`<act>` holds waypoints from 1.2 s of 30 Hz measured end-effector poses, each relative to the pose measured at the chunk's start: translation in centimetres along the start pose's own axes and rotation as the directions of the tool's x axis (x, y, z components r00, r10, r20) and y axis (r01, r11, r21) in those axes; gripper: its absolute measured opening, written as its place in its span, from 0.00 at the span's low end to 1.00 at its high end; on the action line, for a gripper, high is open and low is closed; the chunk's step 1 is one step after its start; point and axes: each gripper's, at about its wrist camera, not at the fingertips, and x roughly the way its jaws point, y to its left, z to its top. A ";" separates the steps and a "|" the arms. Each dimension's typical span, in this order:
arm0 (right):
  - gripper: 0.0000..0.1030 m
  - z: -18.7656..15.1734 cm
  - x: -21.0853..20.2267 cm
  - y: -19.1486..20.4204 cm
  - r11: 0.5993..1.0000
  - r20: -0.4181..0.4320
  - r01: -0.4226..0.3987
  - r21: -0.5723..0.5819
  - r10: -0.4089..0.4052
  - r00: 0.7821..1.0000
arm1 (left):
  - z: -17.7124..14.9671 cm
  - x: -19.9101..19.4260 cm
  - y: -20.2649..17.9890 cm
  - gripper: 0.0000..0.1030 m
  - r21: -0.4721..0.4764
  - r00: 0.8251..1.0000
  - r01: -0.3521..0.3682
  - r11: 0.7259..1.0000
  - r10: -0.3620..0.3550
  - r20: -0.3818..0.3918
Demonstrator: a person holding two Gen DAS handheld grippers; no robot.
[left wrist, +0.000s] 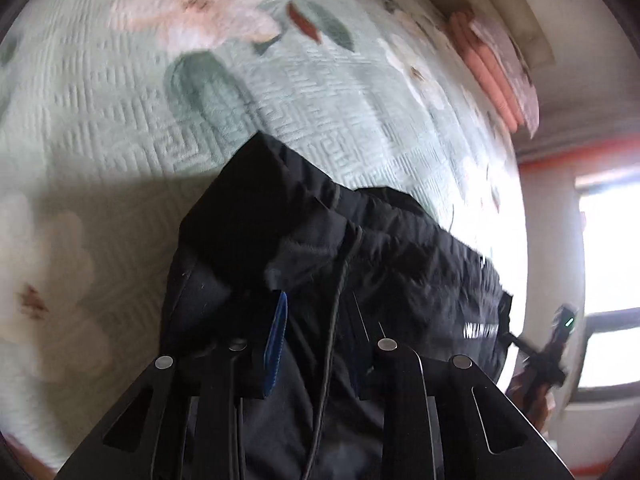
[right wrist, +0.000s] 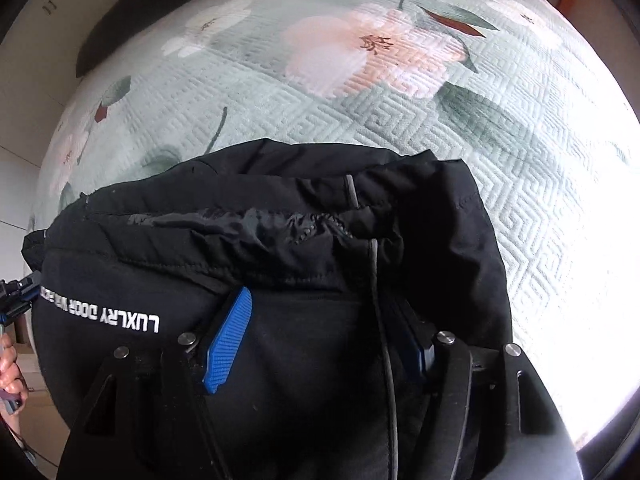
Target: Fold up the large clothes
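While both my left gripper (left wrist: pixel 316 360) and right gripper (right wrist: pixel 320 332) straddle bunched folds of the black jacket (right wrist: pixel 280 248) on the floral bedspread (right wrist: pixel 400 120), neither visibly pinching, I'd press 2 layers flat before clamping.

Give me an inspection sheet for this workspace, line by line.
Surface: pale green floral quilt, embossed pattern.
Job's things: black jacket bunched on the quilt, white lettering.
Clutter: pink folded cloths near the far edge; dark item at another edge.
Grippers: left gripper and right gripper both have jacket fabric between their fingers; grip unclear.
Cables: thin drawcord on jacket.
Surroundings: bright window.
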 end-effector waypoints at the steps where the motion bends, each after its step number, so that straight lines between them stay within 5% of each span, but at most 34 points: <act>1: 0.67 -0.5 -1.7 0.0 1.000 0.016 -0.004 0.005 0.004 1.000 | 0.1 -0.6 -0.9 0.29 0.042 1.000 -0.010 0.999 0.010 -0.001; 8: 0.70 -5.1 -14.8 3.4 0.997 0.137 0.052 -0.055 -0.045 0.990 | -1.6 -14.3 -6.7 0.42 0.234 0.995 -0.019 0.972 -0.005 0.099; 11: 0.74 -6.5 -20.3 5.6 0.999 0.172 -0.008 -0.048 0.016 0.985 | -3.3 -20.0 -10.5 0.44 0.321 0.985 -0.039 0.946 -0.018 0.172; 15: 0.74 -7.9 -28.2 9.9 0.997 0.305 0.017 -0.073 0.006 0.952 | -5.9 -26.9 -15.4 0.44 0.405 0.966 -0.034 0.914 -0.073 0.246; 21: 0.91 -9.0 -36.4 14.4 0.998 0.381 0.063 -0.028 -0.048 0.923 | -9.2 -35.7 -22.4 0.69 0.432 0.899 -0.232 0.872 0.022 0.438; 24: 0.92 -9.4 -38.2 15.6 0.997 0.358 0.077 -0.002 -0.071 0.931 | -10.6 -37.6 -24.1 0.73 0.417 0.885 -0.243 0.876 0.025 0.464; 28: 0.92 -10.0 -39.4 16.9 0.995 0.357 0.103 0.001 -0.097 0.929 | -11.9 -38.0 -25.6 0.73 0.364 0.850 -0.341 0.867 0.119 0.512; 31: 0.92 -10.5 -39.8 18.0 0.988 0.369 0.157 -0.006 -0.144 0.918 | -12.8 -37.5 -26.2 0.73 0.350 0.853 -0.330 0.877 0.118 0.508; 36: 0.92 -11.1 -39.9 19.2 0.985 0.366 0.170 -0.024 -0.150 0.919 | -14.2 -34.9 -27.6 0.73 0.358 0.848 -0.406 0.841 0.200 0.491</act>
